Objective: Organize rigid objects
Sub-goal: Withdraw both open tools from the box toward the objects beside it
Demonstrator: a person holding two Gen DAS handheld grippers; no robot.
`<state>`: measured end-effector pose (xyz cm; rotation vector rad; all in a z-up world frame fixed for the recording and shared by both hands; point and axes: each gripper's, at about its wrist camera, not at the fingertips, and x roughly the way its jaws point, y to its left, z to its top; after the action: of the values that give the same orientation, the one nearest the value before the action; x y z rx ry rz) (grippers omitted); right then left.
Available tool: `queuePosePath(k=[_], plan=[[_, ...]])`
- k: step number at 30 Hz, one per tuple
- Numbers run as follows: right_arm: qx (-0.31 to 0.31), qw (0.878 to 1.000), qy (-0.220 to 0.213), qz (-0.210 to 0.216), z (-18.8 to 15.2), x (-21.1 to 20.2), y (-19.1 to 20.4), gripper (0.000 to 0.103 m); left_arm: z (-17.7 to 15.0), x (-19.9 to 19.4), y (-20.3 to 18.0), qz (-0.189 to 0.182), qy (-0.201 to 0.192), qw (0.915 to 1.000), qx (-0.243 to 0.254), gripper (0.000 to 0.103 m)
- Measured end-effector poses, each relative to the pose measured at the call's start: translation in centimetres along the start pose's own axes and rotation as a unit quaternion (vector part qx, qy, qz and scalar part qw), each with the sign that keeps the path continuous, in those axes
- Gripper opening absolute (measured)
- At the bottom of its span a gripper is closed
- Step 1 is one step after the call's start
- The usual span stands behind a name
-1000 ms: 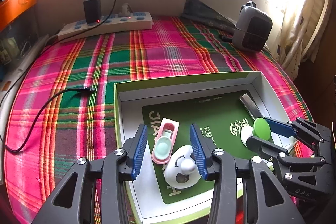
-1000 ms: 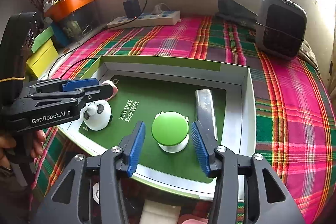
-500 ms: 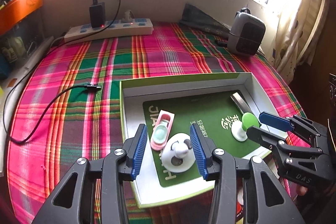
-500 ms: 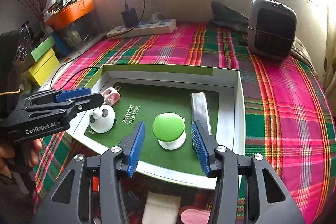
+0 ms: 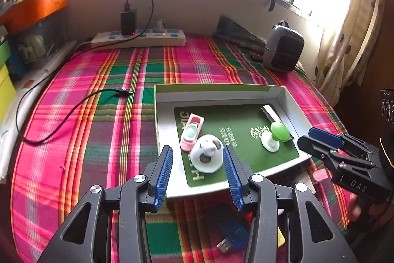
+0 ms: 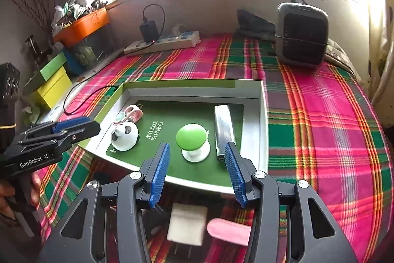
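Background clutter on and around the plaid-covered bed

Spread over the bed: a pink, green and red plaid cloth (image 5: 103,95). Against the far wall, a white power strip (image 5: 139,40) with a black charger (image 5: 128,22) plugged in, cable looping up and back. Out across the plaid, a loose black cable (image 5: 61,120), plug end lying free. At the far right corner, a grey and black heater (image 6: 301,35), upright, with a dark folded cloth (image 5: 236,35) just beside. Off to the left, an orange tray (image 6: 82,25) heaped with oddments, above yellow and green boxes (image 6: 53,84). Right edge: spotted curtain (image 5: 349,24) under bright windows.
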<state>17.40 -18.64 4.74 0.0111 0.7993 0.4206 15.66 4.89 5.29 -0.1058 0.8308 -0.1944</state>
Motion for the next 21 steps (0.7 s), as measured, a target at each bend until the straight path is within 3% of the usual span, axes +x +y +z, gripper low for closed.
queuePosePath(k=[11,21], plan=[[0.022,0.999,-0.011,-0.021,-2.3,-2.6,-2.0,0.047,-3.2,-1.9,0.1,-0.017,-0.003,0.9996,-0.022,0.042],[0.014,0.999,0.011,-0.042,-4.9,-3.4,-4.2,0.047,-5.8,-2.2,0.2,-0.028,0.007,0.9988,-0.040,0.042]])
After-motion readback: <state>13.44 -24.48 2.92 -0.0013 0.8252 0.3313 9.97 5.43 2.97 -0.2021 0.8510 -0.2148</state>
